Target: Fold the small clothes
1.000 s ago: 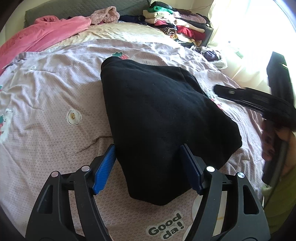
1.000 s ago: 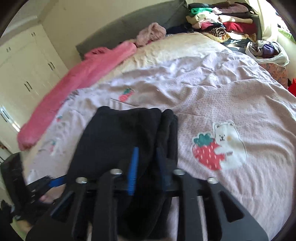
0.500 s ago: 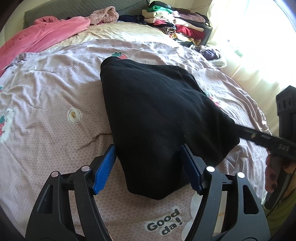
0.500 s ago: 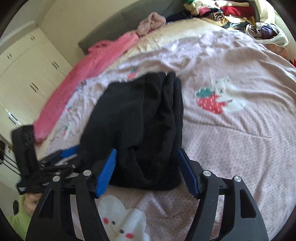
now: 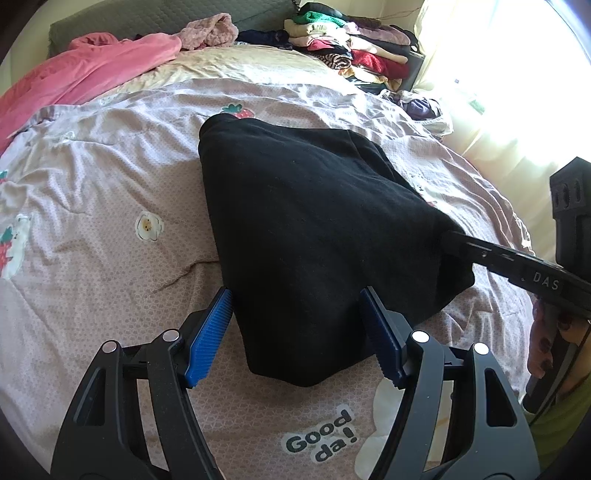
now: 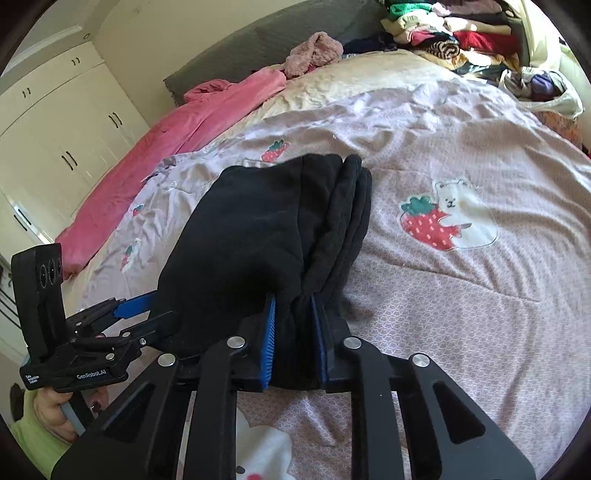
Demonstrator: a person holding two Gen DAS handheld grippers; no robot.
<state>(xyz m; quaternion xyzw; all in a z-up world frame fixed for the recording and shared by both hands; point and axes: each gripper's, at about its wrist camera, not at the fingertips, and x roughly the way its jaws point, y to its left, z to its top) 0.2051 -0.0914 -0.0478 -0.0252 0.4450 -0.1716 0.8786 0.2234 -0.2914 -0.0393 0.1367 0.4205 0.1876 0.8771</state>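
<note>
A bed is covered by a pale lilac quilt (image 5: 110, 177) printed with strawberries, bears and the words "Good da!". Along its far left edge lies a long pink fleece blanket (image 6: 173, 147), with a crumpled dusty-pink fuzzy garment (image 6: 314, 51) just beyond its end. A grey padded headboard (image 5: 155, 18) runs behind them. At the far right corner sits a stack of folded multicoloured clothes (image 5: 343, 48). Cream wardrobe doors (image 6: 62, 125) with dark handles stand on the left.
</note>
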